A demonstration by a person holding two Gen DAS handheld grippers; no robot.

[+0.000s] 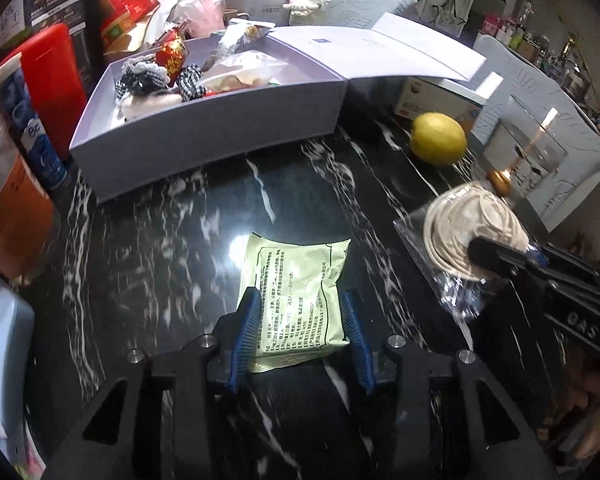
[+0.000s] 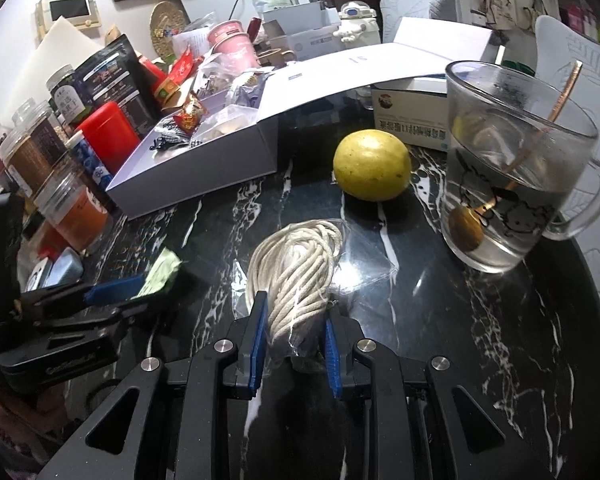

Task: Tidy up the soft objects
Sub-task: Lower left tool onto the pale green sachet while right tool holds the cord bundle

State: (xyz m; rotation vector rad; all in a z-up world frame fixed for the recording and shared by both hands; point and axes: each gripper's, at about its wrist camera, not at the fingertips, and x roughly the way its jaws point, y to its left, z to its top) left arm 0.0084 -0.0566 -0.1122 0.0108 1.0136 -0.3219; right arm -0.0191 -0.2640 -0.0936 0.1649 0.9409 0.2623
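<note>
Left hand-held gripper (image 1: 302, 334) clamps the near end of a pale green sachet (image 1: 296, 300) above the black marble table (image 1: 160, 240); flat, light, crinkly, likely to sag, so an edge hold suits. Right hand-held gripper (image 2: 296, 340) is pinched tight on a bagged coil of cream cord (image 2: 300, 268); soft, with slippery film. The lavender box (image 1: 204, 128) beyond holds other soft bits.
</note>
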